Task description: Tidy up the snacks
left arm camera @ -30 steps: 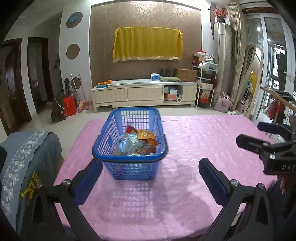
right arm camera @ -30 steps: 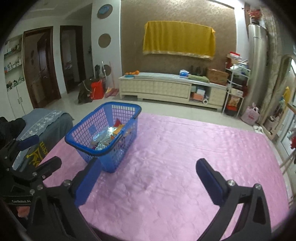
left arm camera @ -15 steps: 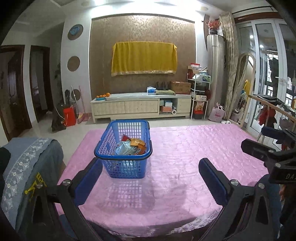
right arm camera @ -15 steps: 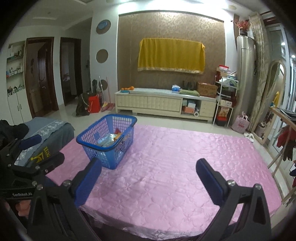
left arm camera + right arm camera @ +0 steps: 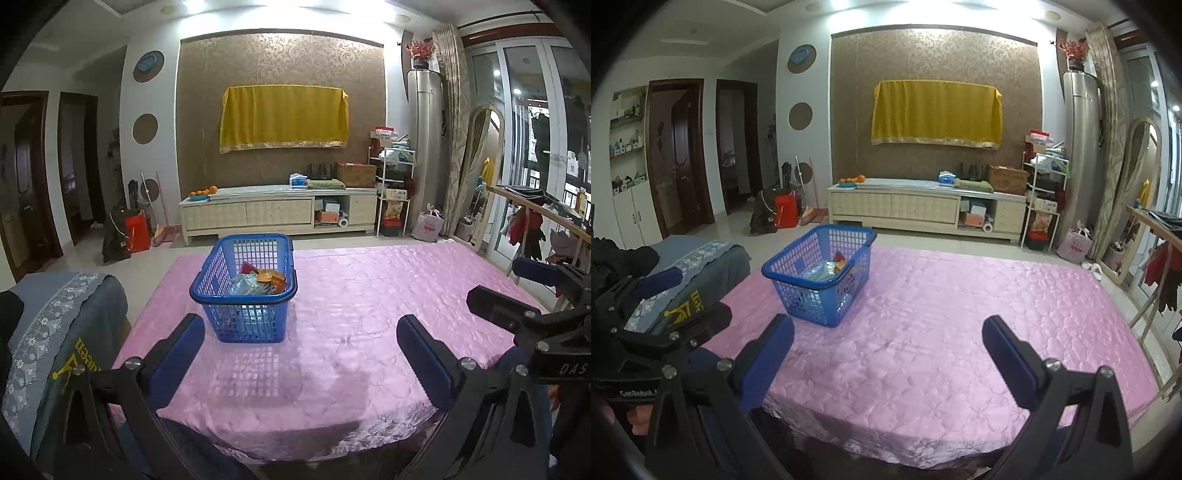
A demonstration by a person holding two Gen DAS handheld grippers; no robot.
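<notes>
While snacks (image 5: 258,282) are sitting in the blue basket (image 5: 243,295) on the table (image 5: 369,314), I am holding my left tool (image 5: 301,354) and right tool (image 5: 888,354) wide open, both empty.

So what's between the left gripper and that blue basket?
Nothing but bare pink tablecloth, carrying the basket's shadow. The left wrist view shows the open left gripper held short of it.

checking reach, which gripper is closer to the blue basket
The left gripper: the blue basket sits right ahead of its left finger, while it lies further off to the right gripper's left.
</notes>
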